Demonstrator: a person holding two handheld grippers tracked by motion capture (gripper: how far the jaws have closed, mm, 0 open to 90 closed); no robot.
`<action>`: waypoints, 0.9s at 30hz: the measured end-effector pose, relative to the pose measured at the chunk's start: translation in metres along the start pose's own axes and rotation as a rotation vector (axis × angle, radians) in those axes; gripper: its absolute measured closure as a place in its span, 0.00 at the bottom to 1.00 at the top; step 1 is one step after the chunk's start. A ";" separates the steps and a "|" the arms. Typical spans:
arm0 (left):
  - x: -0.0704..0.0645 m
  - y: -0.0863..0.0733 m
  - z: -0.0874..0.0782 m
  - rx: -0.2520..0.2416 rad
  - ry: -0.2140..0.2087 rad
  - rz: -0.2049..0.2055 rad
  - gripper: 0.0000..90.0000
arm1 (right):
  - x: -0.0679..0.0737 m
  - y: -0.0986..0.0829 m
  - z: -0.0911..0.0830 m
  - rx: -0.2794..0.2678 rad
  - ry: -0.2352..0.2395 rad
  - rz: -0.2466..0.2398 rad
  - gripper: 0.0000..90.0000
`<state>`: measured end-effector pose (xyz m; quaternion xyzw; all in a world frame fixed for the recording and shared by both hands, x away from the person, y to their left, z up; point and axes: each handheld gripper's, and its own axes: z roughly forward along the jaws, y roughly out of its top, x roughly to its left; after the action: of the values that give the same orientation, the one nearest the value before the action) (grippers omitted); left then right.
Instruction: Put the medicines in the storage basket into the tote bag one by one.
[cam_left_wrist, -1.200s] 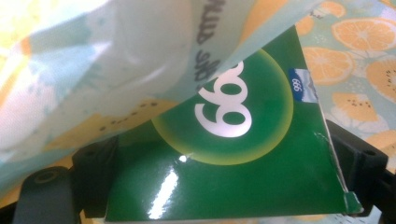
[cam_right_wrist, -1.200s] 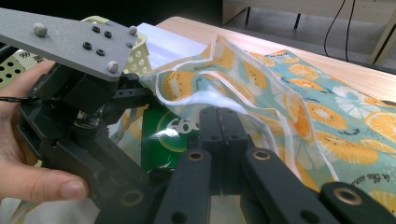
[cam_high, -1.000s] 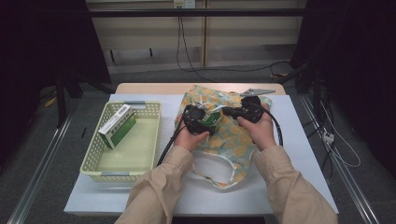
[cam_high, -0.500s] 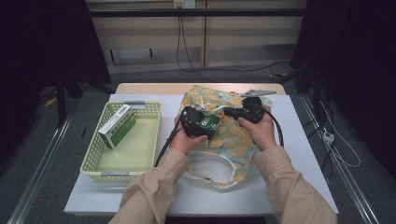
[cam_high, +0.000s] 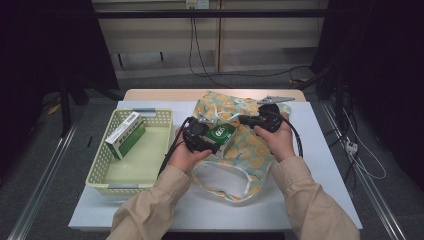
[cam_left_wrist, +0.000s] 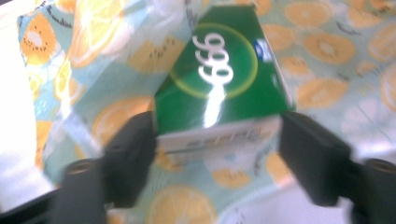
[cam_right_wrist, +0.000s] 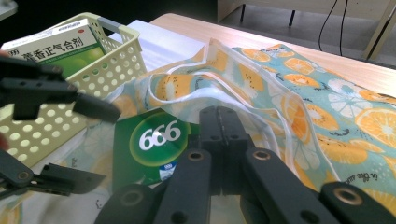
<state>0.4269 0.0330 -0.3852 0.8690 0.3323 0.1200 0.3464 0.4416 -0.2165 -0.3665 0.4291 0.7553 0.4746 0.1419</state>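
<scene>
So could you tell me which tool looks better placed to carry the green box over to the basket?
Left: its tool already clamps the green cardboard box and is nearer the pale yellow plastic basket.

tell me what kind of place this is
Probably a lab or recording workspace, not a home: a bare white table stands on a floor with metal rails, cables trail across the floor behind it, and dark curtains hang at both sides.

Pale yellow perforated basket (cam_high: 161, 152) at nine o'clock on the white tabletop (cam_high: 320, 165), holding a green-and-white medicine box (cam_high: 125, 135) tilted against its far-left wall.
</scene>
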 end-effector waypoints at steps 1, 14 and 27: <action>-0.001 -0.002 -0.003 0.002 -0.009 0.004 0.39 | 0.000 0.000 0.000 -0.003 0.001 0.002 1.00; -0.009 -0.014 0.016 0.042 -0.092 0.039 1.00 | 0.004 0.001 -0.001 0.001 0.005 -0.005 1.00; -0.001 0.008 0.055 -0.053 -0.001 -0.022 1.00 | 0.003 -0.001 -0.001 0.001 0.014 -0.003 1.00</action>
<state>0.4543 -0.0002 -0.4199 0.8558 0.3385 0.1245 0.3710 0.4386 -0.2150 -0.3661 0.4247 0.7572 0.4770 0.1373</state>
